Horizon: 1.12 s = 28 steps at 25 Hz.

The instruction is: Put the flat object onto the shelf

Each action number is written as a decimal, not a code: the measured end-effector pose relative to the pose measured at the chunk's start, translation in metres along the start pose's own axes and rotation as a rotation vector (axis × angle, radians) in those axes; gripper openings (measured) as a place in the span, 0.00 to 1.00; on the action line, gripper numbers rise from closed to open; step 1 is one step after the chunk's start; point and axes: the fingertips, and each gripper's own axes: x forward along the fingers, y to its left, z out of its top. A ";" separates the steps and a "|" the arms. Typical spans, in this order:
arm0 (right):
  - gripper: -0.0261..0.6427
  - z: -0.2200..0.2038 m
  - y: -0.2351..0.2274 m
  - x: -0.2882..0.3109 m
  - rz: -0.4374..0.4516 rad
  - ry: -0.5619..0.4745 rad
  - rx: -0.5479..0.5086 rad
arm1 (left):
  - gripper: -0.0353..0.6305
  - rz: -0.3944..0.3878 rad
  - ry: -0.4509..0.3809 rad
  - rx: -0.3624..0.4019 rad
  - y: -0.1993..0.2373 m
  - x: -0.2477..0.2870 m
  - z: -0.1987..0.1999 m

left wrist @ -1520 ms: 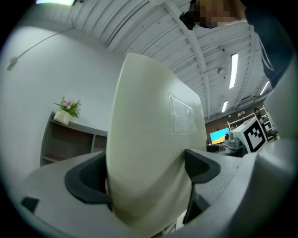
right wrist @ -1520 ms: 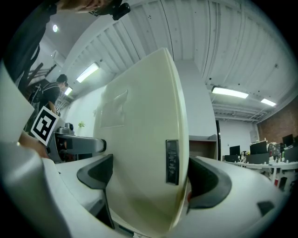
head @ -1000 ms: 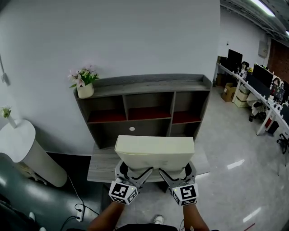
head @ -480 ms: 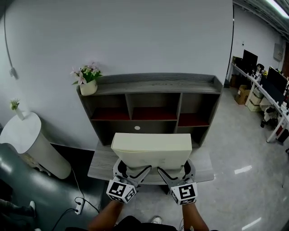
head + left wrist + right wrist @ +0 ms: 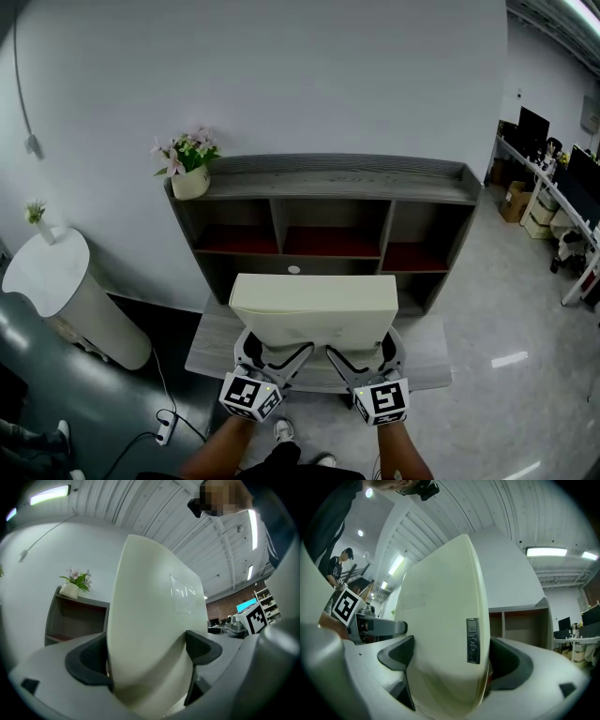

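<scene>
Grey shelf [image 5: 323,184] against a white wall [image 5: 281,75], glossy floor [image 5: 506,375] around. I hold one cream flat object [image 5: 314,305] before it, with left gripper [image 5: 278,356] and right gripper [image 5: 349,356] both clamped on it. I count two plants: flower pot [image 5: 190,180] on the shelf top, small vase [image 5: 39,225] on a white stand [image 5: 56,291].

Cream flat object [image 5: 314,307] held between left gripper [image 5: 278,352] and right gripper [image 5: 361,352], grey shelf [image 5: 328,178] behind, flowerpot [image 5: 190,181] on top

White wall [image 5: 328,75], glossy grey floor [image 5: 506,394], round white side table [image 5: 47,272] left, office desks [image 5: 551,195] far right.
</scene>
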 end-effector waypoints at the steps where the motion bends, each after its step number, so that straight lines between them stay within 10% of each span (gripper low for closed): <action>1: 0.78 0.000 0.000 0.005 -0.001 0.000 -0.003 | 0.80 -0.001 -0.001 -0.002 0.004 0.003 0.000; 28: 0.78 0.112 -0.022 0.171 -0.064 -0.183 -0.112 | 0.80 -0.048 -0.133 0.080 0.143 0.098 0.114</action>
